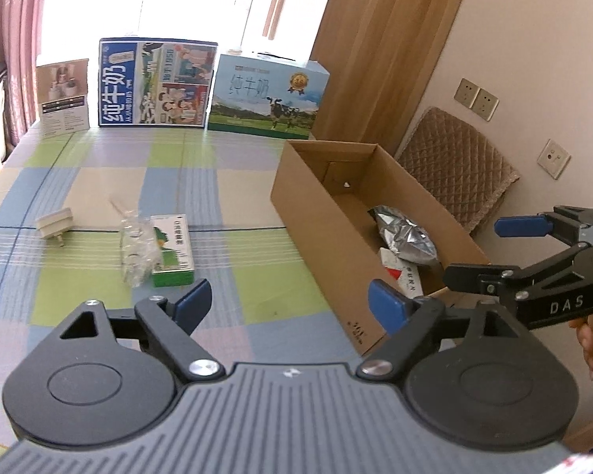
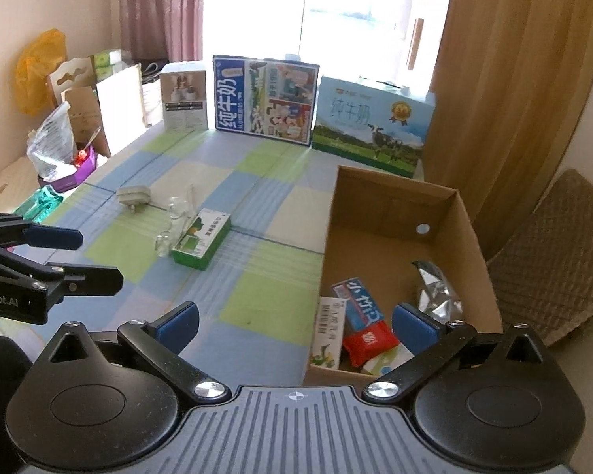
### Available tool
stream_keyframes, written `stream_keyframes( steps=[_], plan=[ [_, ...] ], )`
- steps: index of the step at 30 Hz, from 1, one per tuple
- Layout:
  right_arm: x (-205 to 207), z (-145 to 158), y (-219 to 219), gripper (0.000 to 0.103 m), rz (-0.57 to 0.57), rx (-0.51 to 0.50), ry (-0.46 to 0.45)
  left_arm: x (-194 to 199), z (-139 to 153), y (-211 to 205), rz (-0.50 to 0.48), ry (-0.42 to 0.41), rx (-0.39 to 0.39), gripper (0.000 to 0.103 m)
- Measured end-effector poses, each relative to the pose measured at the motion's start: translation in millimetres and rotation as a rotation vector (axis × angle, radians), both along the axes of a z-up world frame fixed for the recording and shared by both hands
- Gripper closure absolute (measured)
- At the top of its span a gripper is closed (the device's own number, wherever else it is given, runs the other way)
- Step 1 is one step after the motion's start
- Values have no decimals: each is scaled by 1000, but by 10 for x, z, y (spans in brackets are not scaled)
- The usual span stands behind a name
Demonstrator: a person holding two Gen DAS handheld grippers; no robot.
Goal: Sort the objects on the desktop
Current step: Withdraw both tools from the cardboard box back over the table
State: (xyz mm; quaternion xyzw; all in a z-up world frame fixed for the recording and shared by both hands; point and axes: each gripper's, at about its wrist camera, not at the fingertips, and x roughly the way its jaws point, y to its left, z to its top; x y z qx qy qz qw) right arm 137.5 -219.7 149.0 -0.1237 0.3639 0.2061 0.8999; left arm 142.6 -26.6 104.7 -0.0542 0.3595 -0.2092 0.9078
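Plug adapter (image 1: 54, 227) at left on checked table (image 1: 233, 205), clear plastic bottle (image 1: 136, 249) touching green box (image 1: 174, 251), cardboard box (image 1: 338, 245) at right holding foil pouch (image 1: 405, 237); left gripper (image 1: 290, 302) and right gripper (image 2: 294, 324) both spread, empty.
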Motion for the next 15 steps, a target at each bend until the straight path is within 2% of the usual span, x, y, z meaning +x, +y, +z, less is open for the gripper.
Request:
stream_keyframes(
  steps=[4,7,15],
  plan=[
    [-18,-31,85,2,13,-1,7,-35,-28,133,13,-2,19,9],
    [-24,-45,132,2,20,-5,11,-42,-51,207,27,1,43,6],
    [-27,-84,231,2,34,-10,19,-68,-158,434,71,19,34,2]
  ],
)
